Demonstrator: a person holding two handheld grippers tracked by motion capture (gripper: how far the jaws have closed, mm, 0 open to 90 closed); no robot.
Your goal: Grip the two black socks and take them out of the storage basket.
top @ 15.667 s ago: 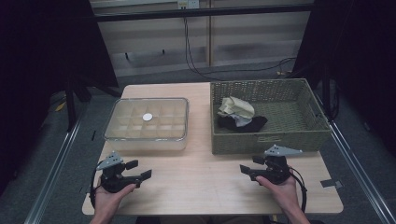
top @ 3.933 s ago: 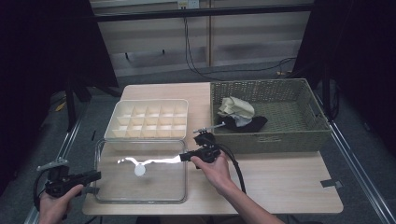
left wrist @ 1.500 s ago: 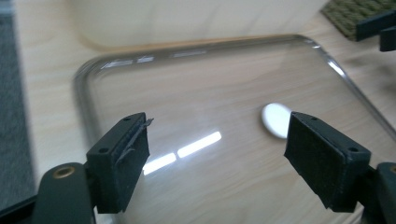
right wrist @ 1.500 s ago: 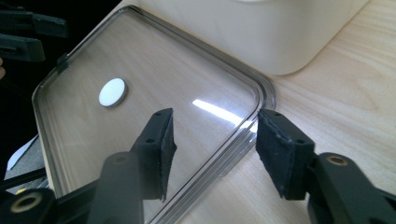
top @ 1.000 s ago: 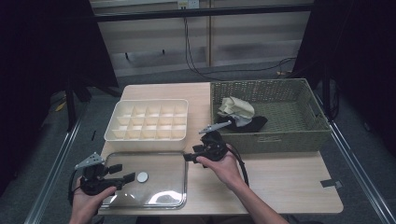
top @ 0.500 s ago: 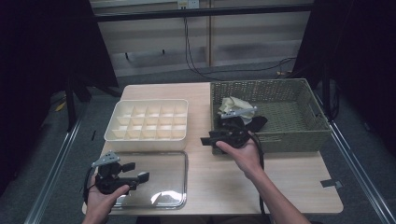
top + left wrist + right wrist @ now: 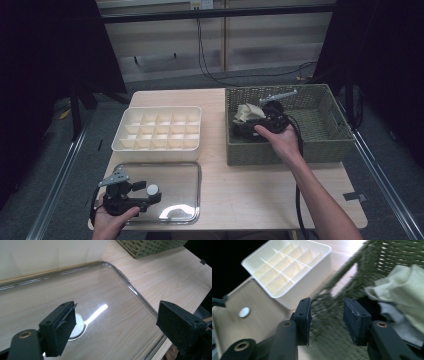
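The wooden surface (image 7: 250, 185) carries a wicker basket (image 7: 320, 145) at two o'clock, a white compartment tray (image 7: 159, 129) at ten, and a clear lid (image 7: 175, 197) lying flat at seven. The right gripper (image 7: 248, 131) reaches into the basket at crumpled cloths (image 7: 248, 113), fingers parted and grasping nothing. The left gripper (image 7: 152, 196) hovers over the lid, fingers released wide beside its white knob (image 7: 77, 325).

High view looks down; both gripper views sit close, sharing the clear lid (image 7: 165, 192).
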